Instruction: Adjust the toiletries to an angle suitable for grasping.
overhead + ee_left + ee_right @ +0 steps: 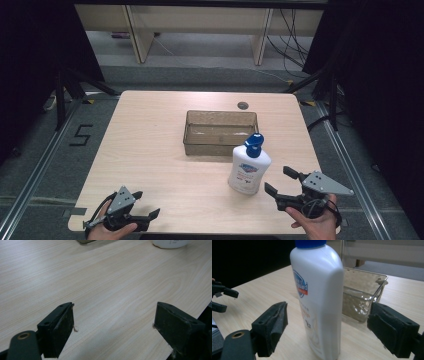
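I see a pale wood table on grey floor, black curtains at both sides. The bottle stands upright just before the bin. My right gripper is spread near the bottle, apart from it. My left gripper is spread over bare wood.

A white pump bottle with a blue pump top stands upright on the table, near the right front edge.
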Tool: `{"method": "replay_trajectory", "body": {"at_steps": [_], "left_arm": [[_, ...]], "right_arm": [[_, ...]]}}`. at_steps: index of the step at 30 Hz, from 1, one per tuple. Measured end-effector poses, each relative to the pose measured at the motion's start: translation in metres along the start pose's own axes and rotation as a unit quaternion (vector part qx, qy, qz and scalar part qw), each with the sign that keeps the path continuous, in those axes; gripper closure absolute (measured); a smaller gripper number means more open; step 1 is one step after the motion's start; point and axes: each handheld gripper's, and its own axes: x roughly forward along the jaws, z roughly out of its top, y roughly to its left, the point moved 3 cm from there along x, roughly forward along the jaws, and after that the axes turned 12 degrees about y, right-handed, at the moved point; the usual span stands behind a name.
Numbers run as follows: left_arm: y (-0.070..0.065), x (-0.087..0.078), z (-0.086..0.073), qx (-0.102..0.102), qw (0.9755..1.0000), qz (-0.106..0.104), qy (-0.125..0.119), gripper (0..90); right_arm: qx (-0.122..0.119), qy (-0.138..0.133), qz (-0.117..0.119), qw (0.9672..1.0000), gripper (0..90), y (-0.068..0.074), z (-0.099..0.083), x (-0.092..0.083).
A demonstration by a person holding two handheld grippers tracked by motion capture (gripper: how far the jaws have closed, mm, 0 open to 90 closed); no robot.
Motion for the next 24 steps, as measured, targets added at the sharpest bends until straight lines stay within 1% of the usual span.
{"method": "replay_trajectory", "body": {"at_steps": [1,3,4,5,6,7,8,10,13,14,16,17,18,19,20,21,22,23,24], "left_arm": [[0.000,0.000,0.000,-0.002,1.0000,-0.001,-0.002,15.6],[0.000,0.000,0.000,-0.002,1.0000,-0.001,-0.003,15.6],[0.000,0.000,0.000,-0.002,1.0000,-0.001,-0.003,15.6],[0.000,0.000,0.000,-0.003,1.0000,-0.001,-0.003,15.6],[-0.001,0.000,0.000,-0.003,1.0000,-0.001,-0.003,15.6],[-0.001,0.000,0.000,-0.003,1.0000,-0.001,-0.002,15.6],[0.000,0.000,0.000,0.000,1.0000,0.000,0.000,15.6],[0.000,0.000,0.000,0.000,1.0000,0.000,0.000,15.6],[0.001,0.000,0.000,0.001,1.0000,0.003,0.002,15.6],[0.001,-0.001,0.000,0.002,1.0000,0.002,0.005,15.6],[0.001,-0.001,0.000,0.005,1.0000,0.002,0.004,15.6],[0.001,-0.001,0.000,0.005,1.0000,0.002,0.004,15.6],[0.000,0.000,0.000,0.000,1.0000,0.000,0.000,15.6],[0.001,-0.001,0.000,0.003,1.0000,0.001,0.002,15.6],[0.001,-0.001,0.000,0.007,1.0000,0.002,0.006,15.6],[0.001,-0.001,0.000,0.005,1.0000,0.002,0.004,15.6],[0.001,-0.001,0.000,0.006,1.0000,0.002,0.005,15.6],[0.001,-0.001,0.000,0.006,1.0000,0.002,0.005,15.7],[0.001,-0.001,0.000,0.007,1.0000,0.003,0.004,15.6]], "right_arm": [[0.001,-0.010,0.005,0.9999,16.9,0.001,0.001,0.002],[0.005,-0.006,0.006,1.0000,17.2,0.001,0.001,0.001],[-0.005,-0.007,0.006,0.9999,18.0,0.000,0.003,0.001],[0.002,-0.006,0.009,0.9999,18.1,0.002,0.003,0.000],[-0.009,-0.006,0.005,0.9999,18.1,0.000,0.004,0.000],[-0.014,-0.013,-0.002,0.9998,18.2,0.000,0.005,0.000],[-0.002,-0.008,0.011,0.9999,18.2,0.001,0.006,-0.001],[-0.005,-0.011,0.010,0.9999,18.2,0.001,0.006,-0.001],[0.003,-0.016,0.013,0.9998,18.2,0.001,0.010,-0.003],[0.006,-0.010,0.012,0.9999,18.2,0.002,0.010,-0.004],[-0.008,-0.019,0.016,0.9997,18.2,0.002,0.014,-0.003],[-0.008,-0.019,0.016,0.9997,18.2,0.002,0.014,-0.003],[-0.007,-0.019,0.016,0.9997,18.2,0.004,0.017,-0.003],[0.001,-0.014,0.018,0.9997,18.2,0.006,0.018,-0.005],[-0.009,-0.022,0.019,0.9995,18.2,0.006,0.020,-0.003],[-0.011,-0.020,0.017,0.9996,18.2,0.006,0.022,-0.005],[-0.019,-0.026,0.016,0.9994,18.3,0.005,0.024,-0.004],[-0.020,-0.024,0.014,0.9994,18.4,0.006,0.026,-0.005],[-0.012,-0.024,0.019,0.9994,18.6,0.007,0.027,-0.004]]}}
